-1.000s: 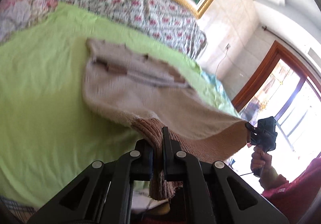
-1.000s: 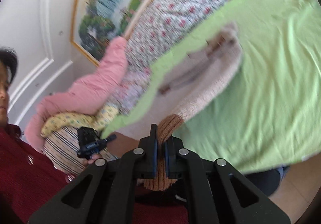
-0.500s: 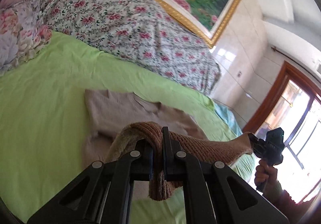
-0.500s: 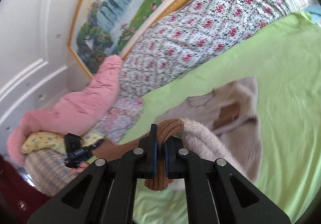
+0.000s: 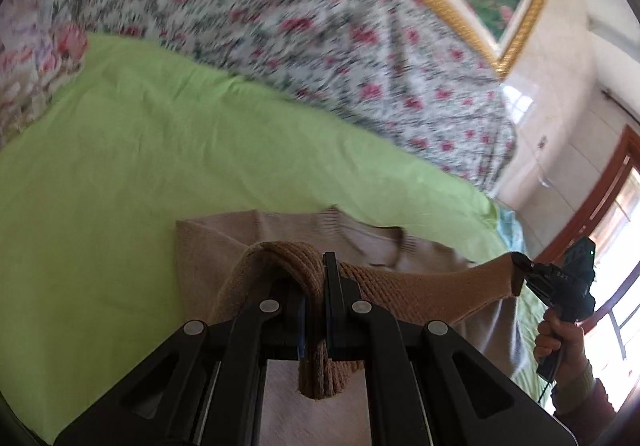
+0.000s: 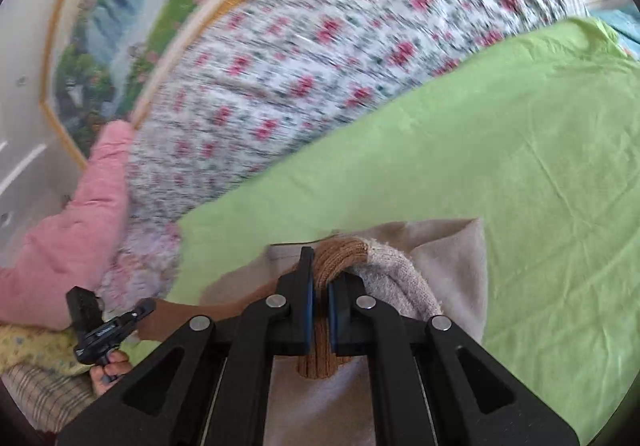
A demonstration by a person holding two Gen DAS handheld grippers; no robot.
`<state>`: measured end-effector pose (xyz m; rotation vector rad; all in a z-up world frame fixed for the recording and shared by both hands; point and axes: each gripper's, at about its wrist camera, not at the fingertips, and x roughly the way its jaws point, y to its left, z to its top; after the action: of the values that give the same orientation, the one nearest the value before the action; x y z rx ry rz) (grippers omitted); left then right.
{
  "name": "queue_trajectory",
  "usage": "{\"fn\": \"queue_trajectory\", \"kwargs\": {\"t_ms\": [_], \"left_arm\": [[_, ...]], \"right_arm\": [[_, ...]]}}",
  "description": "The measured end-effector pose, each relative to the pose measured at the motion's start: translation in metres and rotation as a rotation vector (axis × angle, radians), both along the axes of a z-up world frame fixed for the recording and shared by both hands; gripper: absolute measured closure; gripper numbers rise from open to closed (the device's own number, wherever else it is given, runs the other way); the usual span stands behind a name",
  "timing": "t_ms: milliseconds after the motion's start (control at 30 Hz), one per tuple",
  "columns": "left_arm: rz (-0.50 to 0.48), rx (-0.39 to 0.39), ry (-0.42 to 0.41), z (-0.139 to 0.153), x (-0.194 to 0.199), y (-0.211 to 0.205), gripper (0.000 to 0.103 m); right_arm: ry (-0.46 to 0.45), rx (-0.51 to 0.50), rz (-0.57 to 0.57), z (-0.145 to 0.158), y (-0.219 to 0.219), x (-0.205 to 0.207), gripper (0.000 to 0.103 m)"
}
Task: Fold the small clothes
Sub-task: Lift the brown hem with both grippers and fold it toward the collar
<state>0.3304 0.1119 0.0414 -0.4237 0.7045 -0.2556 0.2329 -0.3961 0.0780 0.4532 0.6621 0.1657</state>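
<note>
- Two black fingers of the left gripper are clamped on the ribbed brown hem of a beige sweater, spread on a green sheet toward 6 o'clock.
- Right wrist view: the right gripper is pinched shut on the same hem; the left gripper is seen at 8 o'clock.

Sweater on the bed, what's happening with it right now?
A person is folding a beige sweater on the green sheet. The left claw and the right claw are each shut on its brown ribbed hem, stretched between them and held up above the body of the sweater.
</note>
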Motion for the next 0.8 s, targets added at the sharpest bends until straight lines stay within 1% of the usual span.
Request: {"fn": "queue_trajectory", "kwargs": {"t_ms": [167,267,367,433,567,633,667,700,733,800], "left_arm": [[0.033,-0.017,0.087,-0.042,0.037,0.009,0.098],[0.042,-0.009,0.123,-0.062,0.049,0.01,0.098],[0.046,-0.016,0.139,-0.074,0.054,0.011,0.097],[0.043,-0.017,0.14,-0.074,0.054,0.011,0.095],[0.027,0.0,0.159,-0.07,0.046,0.007,0.091],[0.017,0.017,0.174,-0.064,0.032,0.004,0.091],[0.003,0.016,0.171,-0.06,0.023,0.003,0.09],[-0.023,0.011,0.161,-0.054,0.01,-0.002,0.09],[-0.05,0.01,0.153,-0.05,-0.002,-0.007,0.089],[-0.13,0.005,0.127,-0.043,-0.029,-0.028,0.087]], "right_arm": [[0.087,-0.047,-0.041,-0.032,-0.003,0.032,0.096],[0.125,-0.062,-0.065,-0.049,-0.007,0.04,0.096],[0.157,-0.051,-0.082,-0.065,-0.012,0.044,0.096],[0.172,-0.04,-0.089,-0.07,-0.015,0.046,0.096],[0.176,-0.021,-0.091,-0.067,-0.015,0.045,0.093],[0.17,0.0,-0.105,-0.062,-0.016,0.036,0.084],[0.159,-0.001,-0.116,-0.057,-0.015,0.029,0.076],[0.14,-0.015,-0.121,-0.051,-0.013,0.019,0.072],[0.113,-0.026,-0.104,-0.043,-0.008,0.009,0.072],[0.069,-0.048,-0.025,-0.03,0.01,-0.014,0.072]]}}
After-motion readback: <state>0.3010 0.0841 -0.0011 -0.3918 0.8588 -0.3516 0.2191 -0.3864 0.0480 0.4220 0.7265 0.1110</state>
